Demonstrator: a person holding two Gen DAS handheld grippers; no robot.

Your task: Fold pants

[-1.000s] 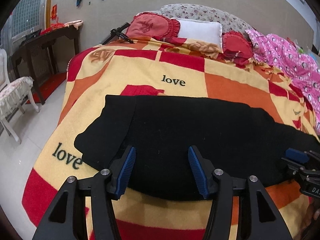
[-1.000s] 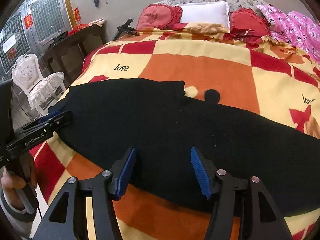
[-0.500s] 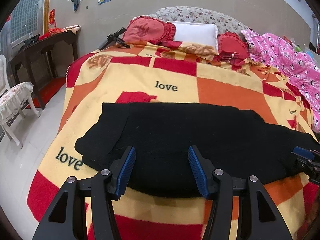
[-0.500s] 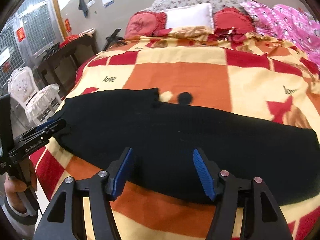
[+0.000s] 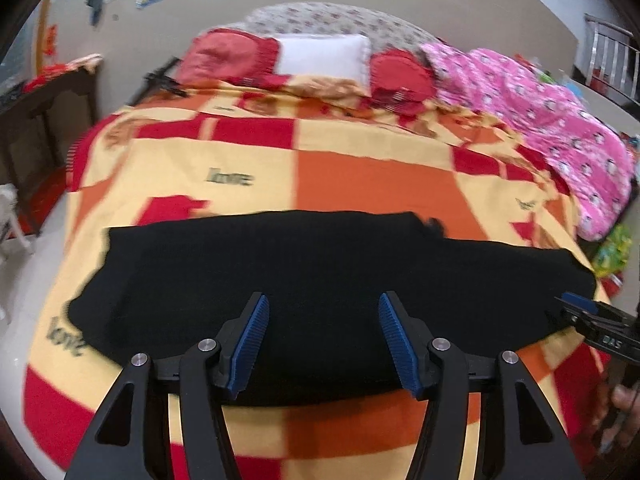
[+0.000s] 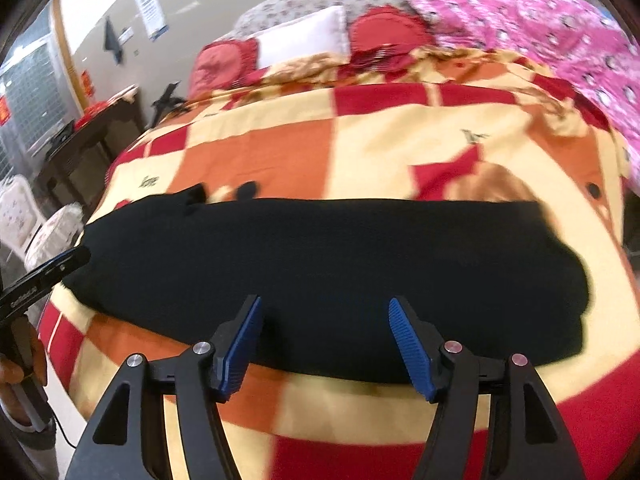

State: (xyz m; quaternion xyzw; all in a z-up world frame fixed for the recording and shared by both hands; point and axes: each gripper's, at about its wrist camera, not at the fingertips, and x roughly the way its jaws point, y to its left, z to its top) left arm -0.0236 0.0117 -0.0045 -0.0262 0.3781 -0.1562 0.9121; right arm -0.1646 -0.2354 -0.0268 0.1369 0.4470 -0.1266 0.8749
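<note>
Black pants [image 5: 312, 280] lie flat across the near part of the bed, stretched from left to right [image 6: 328, 264]. My left gripper [image 5: 320, 336] hovers above their near edge, jaws opening, nothing between the blue pads. My right gripper [image 6: 324, 340] hangs over the near hem further right, jaws also opening and empty. Each gripper shows in the other's view: the right one at the far right edge [image 5: 592, 324], the left one at the far left [image 6: 44, 276]. Neither touches the cloth.
An orange, yellow and red checked blanket [image 5: 360, 184] covers the bed. Red cushions and a white pillow [image 5: 320, 56] sit at the head, a pink quilt [image 5: 560, 120] along the right side. A dark wooden table [image 5: 44, 112] and a white chair [image 6: 24, 216] stand left of the bed.
Both grippers have pulled back and shifted right along the pants, showing more of the garment. Their jaws have spread a little wider. The pants have not moved.
</note>
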